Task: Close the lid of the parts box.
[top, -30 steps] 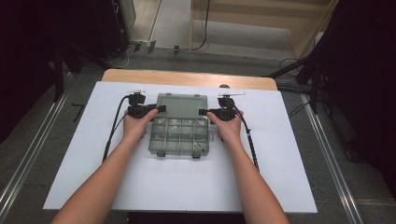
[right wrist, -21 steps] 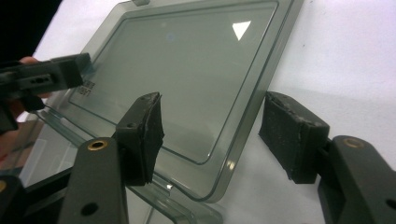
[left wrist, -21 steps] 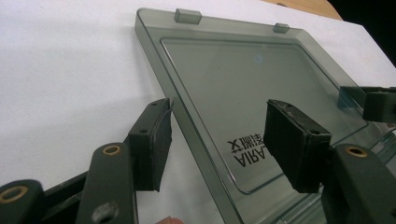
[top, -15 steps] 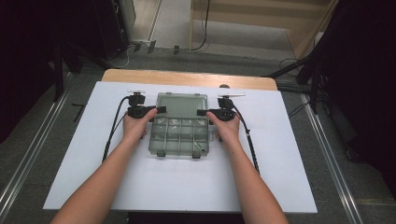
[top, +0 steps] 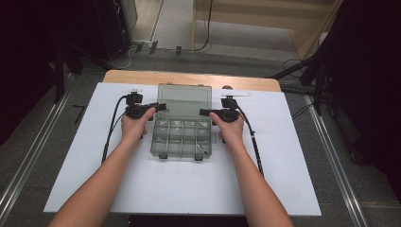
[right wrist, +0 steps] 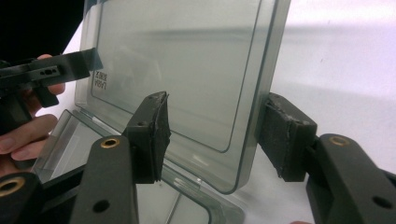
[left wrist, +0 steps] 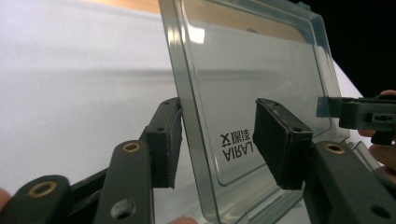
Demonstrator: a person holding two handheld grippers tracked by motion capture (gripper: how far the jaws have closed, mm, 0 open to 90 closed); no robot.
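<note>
While both grippers straddle the raised lid, neither grips it.
Left gripper (left wrist: 217,140) and right gripper (right wrist: 212,137) jaws gape around the clear smoky plastic compartment box's lid (top: 184,100) at 12 o'clock mid-desk (top: 293,156); unclamped, it could drop shut.

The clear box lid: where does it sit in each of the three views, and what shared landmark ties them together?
High view: the lid stands open at upper centre, between the two claws.
Left gripper view: it fills the centre and right, its side edge between the left claw jaws.
Right gripper view: it fills the centre and left, its side edge between the right claw jaws.
Shared landmark: the white table sheet.
</note>
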